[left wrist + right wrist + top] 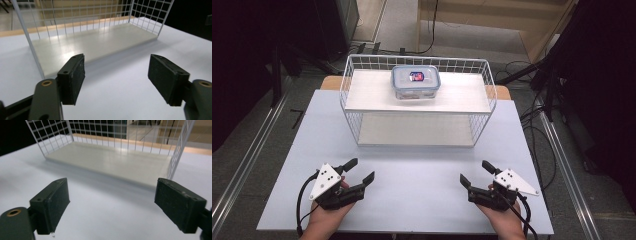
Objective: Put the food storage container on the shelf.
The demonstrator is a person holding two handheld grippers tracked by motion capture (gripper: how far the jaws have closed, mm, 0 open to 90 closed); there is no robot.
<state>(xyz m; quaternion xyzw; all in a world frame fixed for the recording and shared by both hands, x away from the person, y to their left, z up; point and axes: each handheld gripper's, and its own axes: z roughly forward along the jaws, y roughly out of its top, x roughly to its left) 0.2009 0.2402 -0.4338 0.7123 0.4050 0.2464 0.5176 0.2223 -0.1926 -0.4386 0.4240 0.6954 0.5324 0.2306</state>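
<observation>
High view: both grippers' fingers (351, 163) spread, tableward.

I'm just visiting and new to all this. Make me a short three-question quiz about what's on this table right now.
1. True or false: the container sits on the rack's upper shelf.
2. How do the jaws of the left gripper and right gripper stand: A) both open, B) both shut, C) one of each?
3. Fill in: the lower shelf has ____ on it.

Key: 1 true; 2 A; 3 nothing.
</observation>
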